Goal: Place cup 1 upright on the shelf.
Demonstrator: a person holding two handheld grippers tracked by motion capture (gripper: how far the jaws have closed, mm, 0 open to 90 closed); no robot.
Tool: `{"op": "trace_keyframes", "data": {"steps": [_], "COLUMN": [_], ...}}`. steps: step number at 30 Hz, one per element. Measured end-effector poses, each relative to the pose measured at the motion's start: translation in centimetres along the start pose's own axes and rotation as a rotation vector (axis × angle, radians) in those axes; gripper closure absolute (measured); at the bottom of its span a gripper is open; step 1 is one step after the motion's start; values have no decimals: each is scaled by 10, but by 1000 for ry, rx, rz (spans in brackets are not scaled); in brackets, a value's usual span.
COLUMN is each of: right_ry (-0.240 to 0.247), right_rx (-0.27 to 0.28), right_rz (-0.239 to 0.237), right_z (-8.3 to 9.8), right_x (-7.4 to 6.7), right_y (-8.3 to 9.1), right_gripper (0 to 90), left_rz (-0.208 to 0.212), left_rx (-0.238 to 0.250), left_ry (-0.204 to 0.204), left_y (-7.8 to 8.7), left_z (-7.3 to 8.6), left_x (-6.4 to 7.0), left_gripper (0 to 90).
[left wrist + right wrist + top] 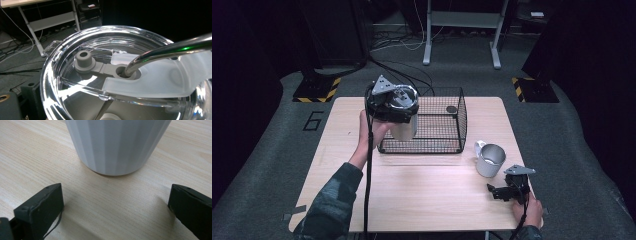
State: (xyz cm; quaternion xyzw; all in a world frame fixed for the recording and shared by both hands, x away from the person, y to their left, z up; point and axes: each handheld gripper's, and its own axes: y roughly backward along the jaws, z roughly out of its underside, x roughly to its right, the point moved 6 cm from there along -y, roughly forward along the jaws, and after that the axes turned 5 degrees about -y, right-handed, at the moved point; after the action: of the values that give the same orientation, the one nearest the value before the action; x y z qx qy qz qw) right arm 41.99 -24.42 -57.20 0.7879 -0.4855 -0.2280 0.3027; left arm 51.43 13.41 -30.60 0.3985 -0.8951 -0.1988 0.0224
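Here: left hand-held gripper [399, 117] grips lidded tumbler [404, 127] over wire basket [447, 145]; right hand-held gripper [115, 205] wide open before mug [116, 145].

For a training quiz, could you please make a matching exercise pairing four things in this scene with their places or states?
Things:
1. tumbler
2. mug
3. basket
4. straw

Places or states:
A. stands on the table just ahead of the right gripper, whose jaws are open
B. passes through the grey ring in the clear lid
C. black wire, at the table's far middle
D. held up at the basket's left side, under the left gripper

Pairs: 1-D, 2-A, 3-C, 4-B
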Motion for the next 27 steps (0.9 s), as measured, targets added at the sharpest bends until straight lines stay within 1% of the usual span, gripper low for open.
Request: {"op": "trace_keyframes", "data": {"steps": [3, 4, 6, 7, 11, 12, 13, 15, 16, 17, 18, 19, 22, 27], "right_ry": [3, -4, 3, -3, 0, 2, -2, 1, 1, -5, 4, -2, 3, 1], "right_rx": [0, 3, -1, 0, -1, -1, 2, -2, 1, 0, -1, -1, -2, -3], "right_rz": [-1, 1, -1, 0, -1, -1, 1, -1, 0, 1, -1, 0, -2, -1], "right_z": [0, 0, 0, 0, 0, 0, 0, 0, 0, 0, 0, 0, 0, 0], "right_x": [0, 0, 0, 0, 0, 0, 0, 0, 0, 0, 0, 0, 0, 0], "right_y": [0, 0, 0, 0, 0, 0, 0, 0, 0, 0, 0, 0, 0, 0], "right_gripper": [0, 0, 0, 0, 0, 0, 0, 0, 0, 0, 0, 0, 0, 0], "left_rz": [-7, -8, -11, -10, -40, -48, -48, -59, -66, -71, -72, -75, -80, -91], "left_rx": [3, 2, 5, 2, 0, 3, -9, -10, -22, -23, -27, -28, -33, -34], "left_ry": [5, 7, 9, 11, 3, 13, 3, 17, 9, 13, 12, 17, 29, 31], "left_y": [-3, -5, -8, -9, -15, -17, -18, -23, -25, -27, -29, -31, -37, -46], "left_z": [-2, -2, -3, -3, -4, -4, -3, -2, -1, 0, 1, 2, 5, 8], "left_x": [-4, -5, -7, -8, -13, -14, -17, -19, -21, -23, -24, -25, -29, -34], "left_gripper": [34, 34, 33, 33, 33, 34, 33, 33, 33, 33, 33, 33, 33, 33]}}
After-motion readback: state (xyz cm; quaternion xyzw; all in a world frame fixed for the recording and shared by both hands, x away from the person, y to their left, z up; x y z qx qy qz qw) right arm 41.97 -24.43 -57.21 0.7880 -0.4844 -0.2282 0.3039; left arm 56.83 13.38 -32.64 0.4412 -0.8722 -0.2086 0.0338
